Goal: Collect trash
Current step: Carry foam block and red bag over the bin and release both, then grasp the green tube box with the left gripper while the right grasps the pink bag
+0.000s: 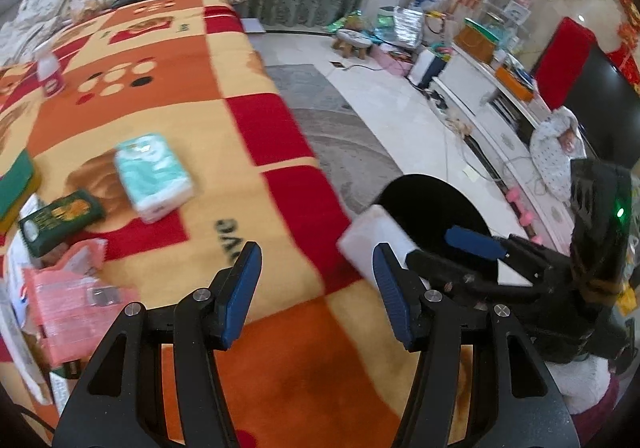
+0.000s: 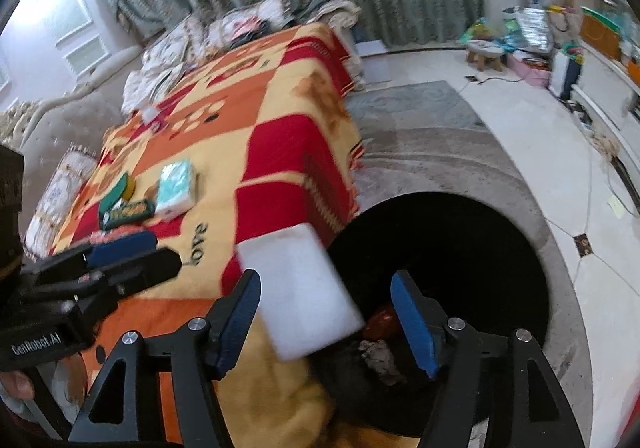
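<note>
Looking from the biggest thing down, we see the patterned blanket (image 1: 192,96) over the bed, and at its corner, on the floor, the black trash bin (image 2: 460,232) with some rubbish already inside. Our right gripper (image 2: 326,322) stands spread wide, pinching nothing; the white foam block (image 2: 300,288) appears between its fingers, tilted, blurred, seemingly loose and dropping at the bin's near rim. We cannot tell if it clears the blanket edge. Our left gripper (image 1: 316,292) is also spread and empty, over the blanket. Further left lie the tissue pack (image 1: 154,176), the dark green packet (image 1: 60,220) and the pink wrapper (image 1: 76,296), nearer to our left hand.
</note>
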Action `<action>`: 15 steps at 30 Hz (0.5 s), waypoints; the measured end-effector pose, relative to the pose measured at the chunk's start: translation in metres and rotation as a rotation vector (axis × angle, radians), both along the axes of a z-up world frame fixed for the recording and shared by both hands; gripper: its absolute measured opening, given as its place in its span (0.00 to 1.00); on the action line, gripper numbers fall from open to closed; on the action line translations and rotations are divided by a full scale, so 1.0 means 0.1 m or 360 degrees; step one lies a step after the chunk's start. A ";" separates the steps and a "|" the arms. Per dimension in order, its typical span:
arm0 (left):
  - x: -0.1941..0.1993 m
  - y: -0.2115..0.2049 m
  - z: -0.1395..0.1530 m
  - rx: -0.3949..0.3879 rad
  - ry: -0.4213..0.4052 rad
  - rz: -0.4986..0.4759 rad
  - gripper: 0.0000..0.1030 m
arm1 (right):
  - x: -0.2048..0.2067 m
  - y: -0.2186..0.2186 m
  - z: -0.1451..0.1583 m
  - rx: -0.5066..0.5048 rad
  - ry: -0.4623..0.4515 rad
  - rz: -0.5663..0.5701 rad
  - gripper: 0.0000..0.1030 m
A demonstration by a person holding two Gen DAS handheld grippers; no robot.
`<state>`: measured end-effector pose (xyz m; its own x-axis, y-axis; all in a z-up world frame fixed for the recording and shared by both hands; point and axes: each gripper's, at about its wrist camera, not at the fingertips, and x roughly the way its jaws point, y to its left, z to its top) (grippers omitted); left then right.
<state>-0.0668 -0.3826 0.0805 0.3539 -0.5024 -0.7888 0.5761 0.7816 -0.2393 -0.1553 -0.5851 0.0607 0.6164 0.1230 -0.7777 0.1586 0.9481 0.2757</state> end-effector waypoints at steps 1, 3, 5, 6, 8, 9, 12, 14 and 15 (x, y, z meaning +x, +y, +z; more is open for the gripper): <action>0.02 0.07 0.00 0.0002 0.0003 0.0025 0.55 | 0.05 0.07 -0.03 -0.0003 0.0015 0.0038 0.64; 0.05 0.14 0.00 0.0003 0.0005 0.0052 0.55 | 0.13 0.20 -0.09 -0.0015 0.0045 0.0104 0.65; 0.05 0.23 0.01 0.0000 0.0013 0.0075 0.55 | 0.21 0.29 -0.18 -0.0046 0.0093 0.0140 0.66; 0.05 0.27 0.01 0.0000 0.0013 0.0080 0.55 | 0.23 0.30 -0.22 -0.0070 0.0117 0.0132 0.66; 0.03 0.33 0.01 -0.0002 0.0010 0.0082 0.55 | 0.23 0.23 -0.28 -0.0148 0.0181 0.0015 0.66; 0.02 0.35 0.01 -0.0002 0.0007 0.0082 0.55 | 0.19 0.14 -0.29 -0.0124 0.0195 -0.0050 0.66; 0.00 0.41 -0.02 -0.0001 0.0015 0.0083 0.55 | 0.03 -0.14 -0.30 -0.0053 0.0219 -0.0198 0.66; -0.01 0.42 -0.05 0.0000 0.0032 0.0083 0.55 | -0.05 -0.24 -0.28 -0.0045 0.0221 -0.0237 0.66; -0.01 0.43 -0.07 0.0002 0.0038 0.0085 0.55 | -0.07 -0.26 -0.26 -0.0034 0.0213 -0.0238 0.66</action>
